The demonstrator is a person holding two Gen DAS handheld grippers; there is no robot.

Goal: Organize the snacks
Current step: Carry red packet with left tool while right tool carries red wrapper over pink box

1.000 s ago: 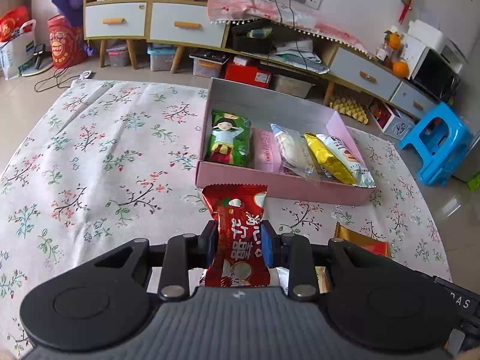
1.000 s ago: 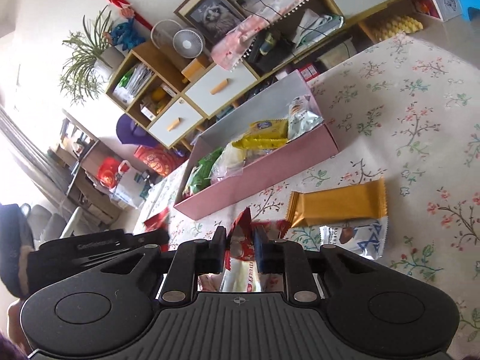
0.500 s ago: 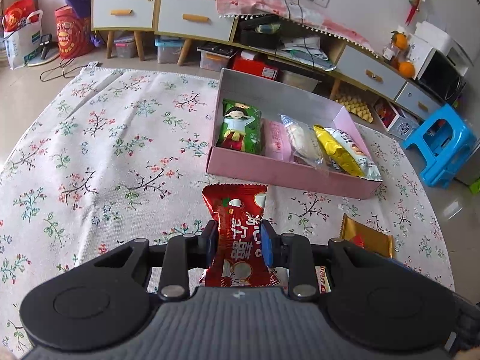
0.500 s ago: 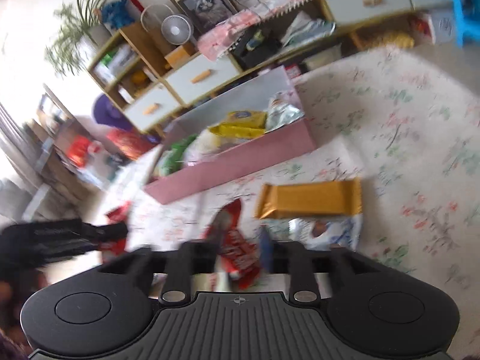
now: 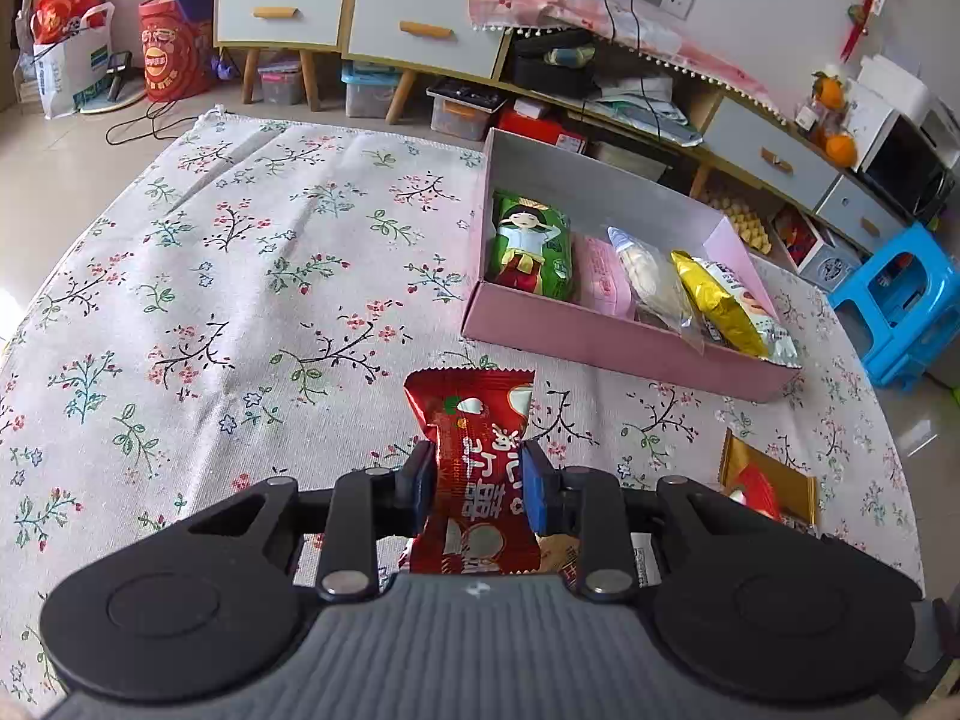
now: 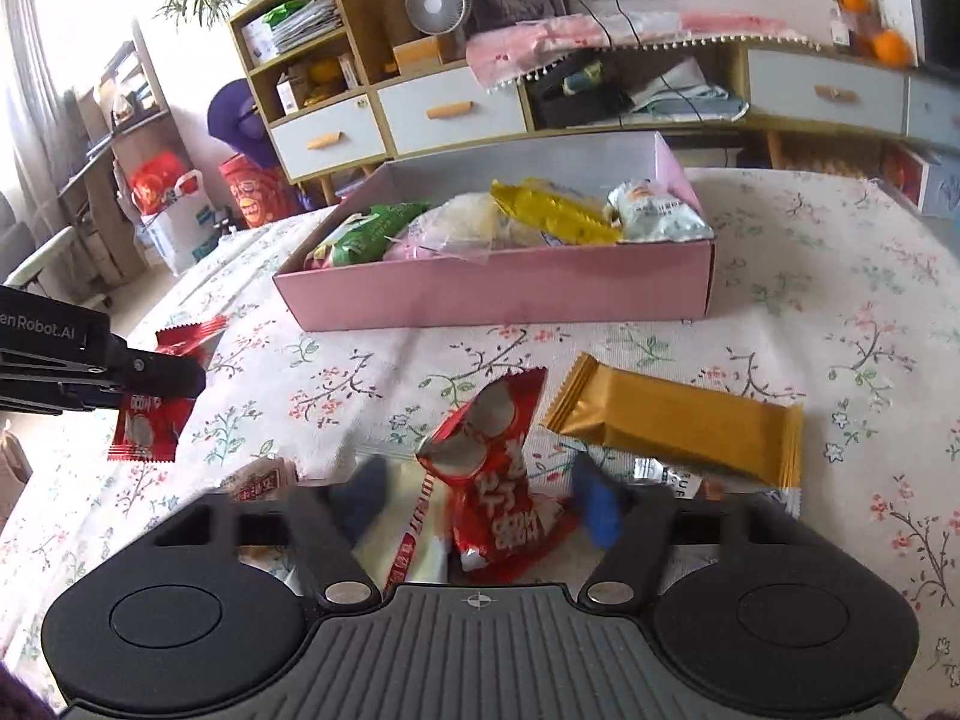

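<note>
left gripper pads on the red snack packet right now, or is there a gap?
Touching. The left wrist view shows the left gripper with both pads pressed into the red snack packet, pinching its waist, no gap on either side.

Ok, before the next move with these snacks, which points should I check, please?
1. Left gripper grips the held red packet: ok, the pads press on both sides.
2. Right gripper grips the second red packet: not ok. The jaws have just been closing and the packet is between them, but the pads are not yet pressing.
3. Room in the pink box: ok, bare floor behind the snacks.
4. Way from the left gripper to the box: ok, only tablecloth.
5. Gold packet free of the right jaws: cannot tell, blurred.
</note>
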